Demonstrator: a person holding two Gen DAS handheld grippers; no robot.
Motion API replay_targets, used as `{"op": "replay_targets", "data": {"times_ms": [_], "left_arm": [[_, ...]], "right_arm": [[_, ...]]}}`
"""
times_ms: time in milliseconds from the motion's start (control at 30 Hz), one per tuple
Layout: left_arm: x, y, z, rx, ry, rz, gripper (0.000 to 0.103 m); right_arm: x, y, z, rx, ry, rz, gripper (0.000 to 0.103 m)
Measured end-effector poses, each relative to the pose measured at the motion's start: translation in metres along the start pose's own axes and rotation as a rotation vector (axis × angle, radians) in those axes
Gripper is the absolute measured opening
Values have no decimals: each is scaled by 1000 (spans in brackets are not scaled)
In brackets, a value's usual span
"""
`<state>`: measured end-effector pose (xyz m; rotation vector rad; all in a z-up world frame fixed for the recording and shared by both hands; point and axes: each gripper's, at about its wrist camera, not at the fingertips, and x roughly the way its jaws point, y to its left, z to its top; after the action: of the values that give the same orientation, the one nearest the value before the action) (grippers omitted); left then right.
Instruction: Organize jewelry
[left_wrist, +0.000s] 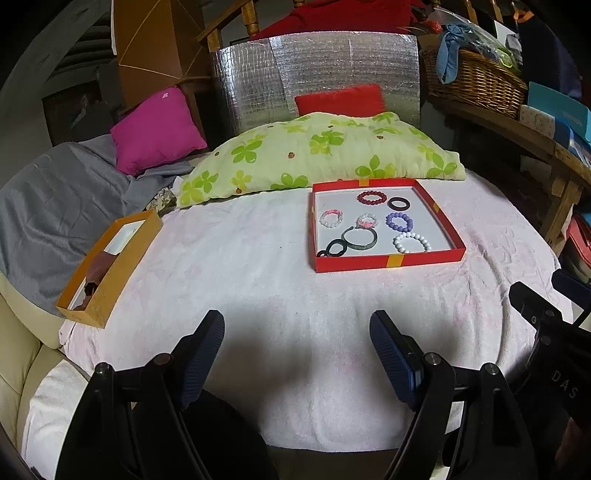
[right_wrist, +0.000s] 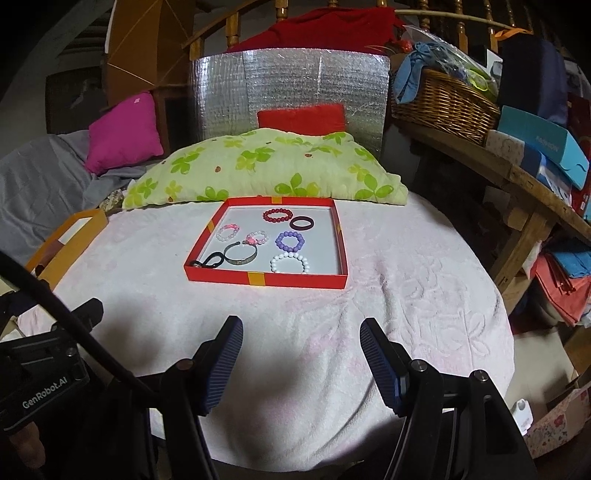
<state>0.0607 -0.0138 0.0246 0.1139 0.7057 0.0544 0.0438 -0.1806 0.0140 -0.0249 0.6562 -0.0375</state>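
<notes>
A red tray (left_wrist: 388, 260) (right_wrist: 266, 277) lies on the pale pink blanket and holds several bracelets: a dark red beaded one (left_wrist: 371, 197) (right_wrist: 277, 215), a dark band (left_wrist: 398, 204), a purple beaded one (left_wrist: 399, 221) (right_wrist: 290, 240), a white beaded one (left_wrist: 411, 242) (right_wrist: 290, 263), two pink-white ones, a metal bangle (left_wrist: 359, 239) (right_wrist: 241, 253) and a black loop (left_wrist: 334, 248). An orange box (left_wrist: 110, 273) (right_wrist: 66, 240) lies at the left with brown items inside. My left gripper (left_wrist: 297, 332) is open and empty, well short of the tray. My right gripper (right_wrist: 301, 339) is open and empty too.
A green flowered pillow (left_wrist: 317, 155) lies behind the tray, with a magenta cushion (left_wrist: 155, 129) and grey cloth at the left. A foil-covered board (left_wrist: 314, 74) stands at the back. A wooden shelf with a wicker basket (right_wrist: 443, 103) and boxes runs along the right.
</notes>
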Motion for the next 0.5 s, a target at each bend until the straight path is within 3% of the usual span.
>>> {"op": "replay_targets", "data": {"times_ms": [500], "left_arm": [[-2,1,0,-3,-14,0,82]], "right_arm": [[3,-1,0,13,11,-10,70]]}}
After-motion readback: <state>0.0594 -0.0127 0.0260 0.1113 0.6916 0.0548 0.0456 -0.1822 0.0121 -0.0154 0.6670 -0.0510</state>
